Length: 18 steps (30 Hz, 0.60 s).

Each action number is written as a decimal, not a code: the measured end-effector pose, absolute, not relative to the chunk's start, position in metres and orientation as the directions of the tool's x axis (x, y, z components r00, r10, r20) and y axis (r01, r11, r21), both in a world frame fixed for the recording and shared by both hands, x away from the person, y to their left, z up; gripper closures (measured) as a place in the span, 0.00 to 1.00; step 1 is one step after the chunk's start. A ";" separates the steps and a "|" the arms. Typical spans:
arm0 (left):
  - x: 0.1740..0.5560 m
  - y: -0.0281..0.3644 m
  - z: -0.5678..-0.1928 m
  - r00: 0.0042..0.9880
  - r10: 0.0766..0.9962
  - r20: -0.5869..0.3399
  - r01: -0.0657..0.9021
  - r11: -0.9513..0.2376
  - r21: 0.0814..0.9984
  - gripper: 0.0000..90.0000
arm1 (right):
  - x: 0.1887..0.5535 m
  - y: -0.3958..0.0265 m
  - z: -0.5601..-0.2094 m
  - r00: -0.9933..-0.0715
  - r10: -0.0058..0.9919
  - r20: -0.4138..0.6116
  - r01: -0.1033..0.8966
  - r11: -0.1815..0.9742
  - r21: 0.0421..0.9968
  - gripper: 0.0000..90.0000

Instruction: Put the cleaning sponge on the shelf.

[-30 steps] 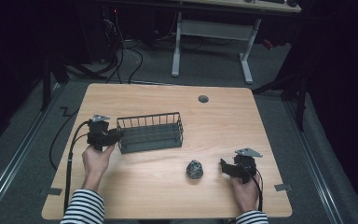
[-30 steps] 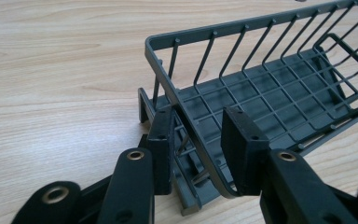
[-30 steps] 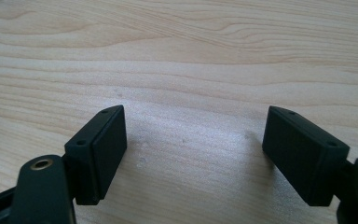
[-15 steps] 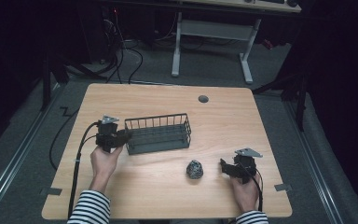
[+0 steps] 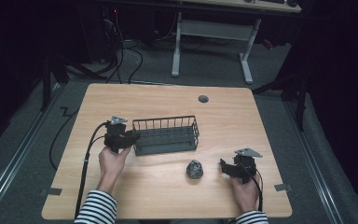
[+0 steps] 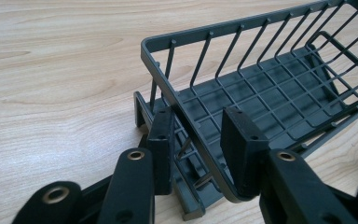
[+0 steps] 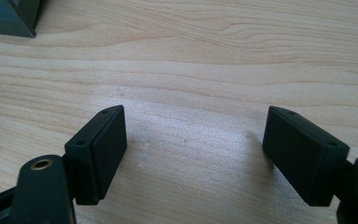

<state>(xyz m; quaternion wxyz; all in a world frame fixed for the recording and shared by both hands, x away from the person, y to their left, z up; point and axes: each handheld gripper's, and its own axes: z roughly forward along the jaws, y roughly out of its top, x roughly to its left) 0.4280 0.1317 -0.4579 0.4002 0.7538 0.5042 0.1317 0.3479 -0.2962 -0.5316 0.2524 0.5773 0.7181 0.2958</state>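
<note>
Left gripper (image 6: pixel 200 149) clamped across the end wall of the wire basket (image 5: pixel 167 135), one jaw inside, one outside (likely for dragging it). Right gripper (image 7: pixel 191 154) resting wide open, empty, beside the crumpled ball (image 5: pixel 194 169) mid-table (image 5: pixel 261 121).

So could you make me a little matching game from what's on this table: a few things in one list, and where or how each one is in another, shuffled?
Things:
1. wire basket
2. crumpled ball
3. left gripper
4. right gripper

States:
A. jaws wide apart over bare wood
B. lies loose on the table, between basket and right gripper
C. jaws astride the basket's end rim
D. stands empty near the table's middle

Pairs: 1-D, 2-B, 3-C, 4-A
</note>
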 end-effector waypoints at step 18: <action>0.408 0.155 -0.440 0.507 0.838 -0.205 0.582 -0.157 0.798 0.35 | 0.348 -0.296 -0.532 -0.207 0.978 -0.020 0.680 0.158 0.716 0.24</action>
